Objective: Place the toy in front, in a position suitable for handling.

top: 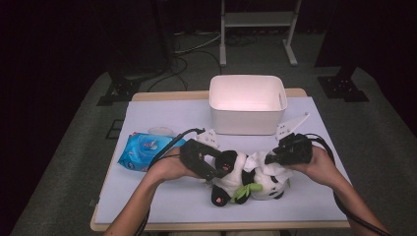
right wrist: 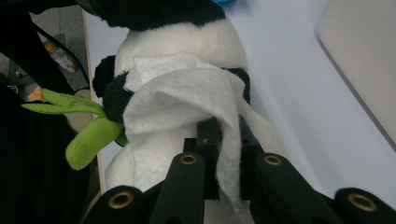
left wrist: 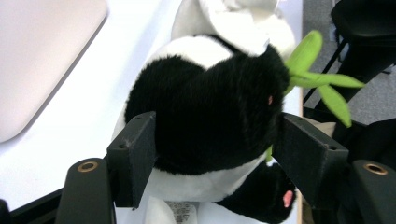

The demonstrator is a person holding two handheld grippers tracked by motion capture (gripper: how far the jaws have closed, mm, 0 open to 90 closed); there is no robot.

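A black-and-white panda plush (top: 231,181) with green felt leaves (top: 244,191) lies on the white table cover near the front. My left gripper (top: 219,169) comes in from the left. In the left gripper view its jaws press on both sides of a black furry part of the panda (left wrist: 210,107). My right gripper (top: 269,158) reaches in from the right, shut on a crumpled white wipe (right wrist: 182,98). The wipe lies against the panda's white and black fur (right wrist: 187,42), beside the green leaves (right wrist: 86,140).
A white empty bin (top: 246,123) stands behind the panda at the table's middle back. A blue wipe pack (top: 142,150) lies at the left, with a small pale object (top: 161,131) behind it. Bare white cover (top: 162,196) lies in front of my left forearm.
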